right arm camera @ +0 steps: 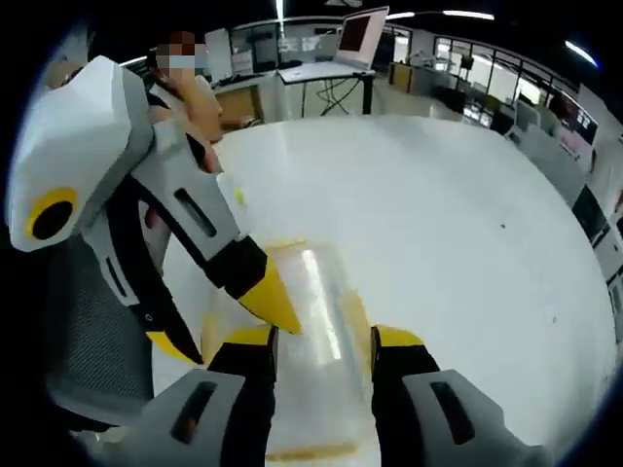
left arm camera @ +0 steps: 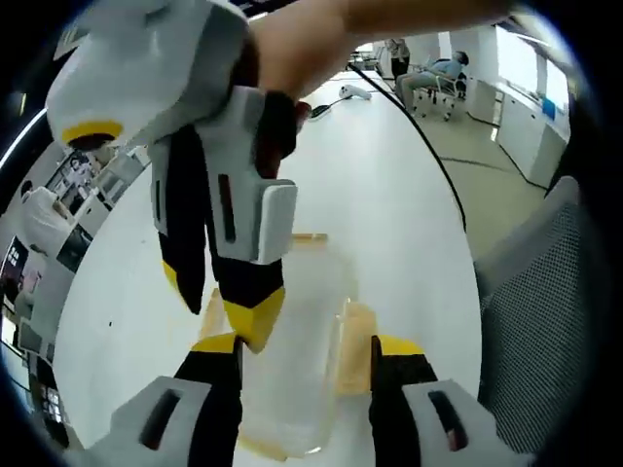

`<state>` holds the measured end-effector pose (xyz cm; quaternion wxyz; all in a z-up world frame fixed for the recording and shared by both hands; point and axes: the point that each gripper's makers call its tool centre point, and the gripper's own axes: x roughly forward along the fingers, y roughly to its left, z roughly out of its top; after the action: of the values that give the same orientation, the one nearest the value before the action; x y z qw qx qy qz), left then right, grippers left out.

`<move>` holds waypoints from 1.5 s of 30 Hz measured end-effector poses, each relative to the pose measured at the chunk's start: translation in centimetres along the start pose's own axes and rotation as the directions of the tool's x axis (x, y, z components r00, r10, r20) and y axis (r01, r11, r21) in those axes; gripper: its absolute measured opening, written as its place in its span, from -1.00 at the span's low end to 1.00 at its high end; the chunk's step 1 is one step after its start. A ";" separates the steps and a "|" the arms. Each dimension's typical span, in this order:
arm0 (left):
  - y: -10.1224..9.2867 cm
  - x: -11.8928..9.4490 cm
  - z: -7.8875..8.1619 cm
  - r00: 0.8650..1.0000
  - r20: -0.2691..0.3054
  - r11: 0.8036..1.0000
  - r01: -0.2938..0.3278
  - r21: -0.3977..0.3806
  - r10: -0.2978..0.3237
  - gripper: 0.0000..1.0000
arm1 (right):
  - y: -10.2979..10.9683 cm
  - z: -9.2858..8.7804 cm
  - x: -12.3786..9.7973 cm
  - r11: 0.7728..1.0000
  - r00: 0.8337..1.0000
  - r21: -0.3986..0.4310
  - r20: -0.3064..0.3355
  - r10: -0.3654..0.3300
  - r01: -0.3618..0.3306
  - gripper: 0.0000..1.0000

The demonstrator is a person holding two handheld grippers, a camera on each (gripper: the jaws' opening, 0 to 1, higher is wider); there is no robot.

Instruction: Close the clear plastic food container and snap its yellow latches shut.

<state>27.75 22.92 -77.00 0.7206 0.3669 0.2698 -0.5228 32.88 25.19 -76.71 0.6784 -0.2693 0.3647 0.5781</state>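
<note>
The clear plastic food container [left arm camera: 304,292] lies on the white table [left arm camera: 389,195], its lid on top. A yellow latch [left arm camera: 356,341] shows at its side and another [left arm camera: 310,236] at its far end. My left gripper [left arm camera: 307,345] is open, its yellow-tipped jaws standing either side of the container's near end. My right gripper [left arm camera: 216,297] comes down from the upper left, its fingers apart, one fingertip [left arm camera: 251,319] on the container's left edge. From the other side, my right gripper [right arm camera: 321,339] is open over the container [right arm camera: 326,292], and the left gripper [right arm camera: 224,323] reaches in from the left.
A grey mesh chair [left arm camera: 545,321] stands at the table's edge, also seen as the chair [right arm camera: 88,331]. A black cable [left arm camera: 428,146] runs along the table past a small white object [left arm camera: 352,92]. A desk with a monitor [right arm camera: 360,34] stands beyond.
</note>
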 end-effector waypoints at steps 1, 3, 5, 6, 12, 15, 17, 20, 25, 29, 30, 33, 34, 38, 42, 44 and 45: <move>0.0 0.1 -0.1 1.000 -0.006 1.000 0.000 0.006 0.000 -0.05 | -0.1 0.0 0.0 1.000 1.000 0.000 -0.005 0.008 -0.008 -0.26; 0.0 0.3 -0.2 1.000 -0.015 1.000 -0.001 0.020 0.001 -0.07 | -0.3 0.0 0.0 1.000 0.999 0.001 -0.019 0.026 -0.026 -0.28; -0.1 0.4 -0.3 1.000 -0.020 1.000 0.000 0.027 0.000 -0.09 | -0.2 -0.3 0.1 0.997 0.996 0.014 -0.049 0.076 -0.076 -0.28; -0.1 0.5 -0.4 1.000 -0.026 0.999 -0.002 0.033 0.003 -0.09 | -0.3 -0.4 0.2 0.995 0.993 0.017 -0.069 0.096 -0.095 -0.28; 0.3 0.9 -0.2 1.000 -0.024 1.000 -0.014 0.026 0.015 -0.08 | -0.9 -0.8 0.9 0.986 0.976 0.047 -0.140 0.168 -0.163 -0.28; 0.4 0.9 -0.4 0.999 -0.026 0.999 -0.020 0.032 0.021 -0.08 | -0.7 -0.8 1.1 0.979 0.963 0.039 -0.175 0.204 -0.200 -0.29; 0.5 0.9 -0.5 1.000 -0.016 0.999 -0.022 0.023 0.023 -0.09 | -0.6 -0.8 1.1 0.978 0.955 0.030 -0.208 0.209 -0.208 -0.29; 0.6 0.8 -0.6 1.000 0.006 1.000 -0.023 0.001 0.023 -0.10 | -0.5 -0.9 1.2 0.974 0.937 0.021 -0.271 0.221 -0.224 -0.31; 0.6 0.9 -0.6 1.000 0.009 1.000 -0.027 -0.008 0.027 -0.11 | -0.4 -1.1 1.3 0.967 0.891 0.001 -0.388 0.234 -0.253 -0.33; 0.6 0.9 -0.6 1.000 0.012 1.000 -0.026 -0.002 0.026 -0.12 | -0.5 -1.2 1.4 0.964 0.879 -0.014 -0.413 0.237 -0.266 -0.36; 0.5 0.9 -0.7 0.999 0.015 1.000 -0.028 0.003 0.028 -0.12 | -0.4 -1.2 1.3 0.963 0.878 -0.014 -0.414 0.239 -0.269 -0.36; 0.5 1.0 -0.8 0.998 0.037 0.999 -0.045 0.029 0.044 -0.14 | -0.3 -1.3 1.3 0.963 0.878 -0.013 -0.415 0.240 -0.269 -0.38; 0.5 1.0 -0.8 0.998 0.043 0.999 -0.044 0.031 0.043 -0.15 | -0.3 -1.2 1.4 0.964 0.876 -0.012 -0.419 0.237 -0.266 -0.38; 0.3 1.0 -0.6 0.999 0.041 0.999 -0.036 0.036 0.035 -0.17 | -0.5 -1.5 1.6 0.958 0.866 0.026 -0.419 0.271 -0.287 -0.43; 0.3 1.0 -0.6 0.998 0.036 0.998 -0.044 0.035 0.043 -0.20 | -0.4 -1.5 1.9 0.954 0.864 0.048 -0.413 0.288 -0.295 -0.41; 0.2 1.1 -0.6 0.998 0.033 0.997 -0.060 0.040 0.058 -0.20 | -0.2 -1.5 1.9 0.956 0.862 0.042 -0.423 0.281 -0.292 -0.40; 0.3 1.1 -0.7 0.998 0.034 0.998 -0.061 0.034 0.060 -0.20 | -0.2 -1.5 1.9 0.956 0.861 0.047 -0.423 0.282 -0.291 -0.40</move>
<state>28.39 22.96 -78.22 0.7341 0.3788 0.2375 -0.5111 32.97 25.14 -79.15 0.4867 -0.3378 0.5340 0.6032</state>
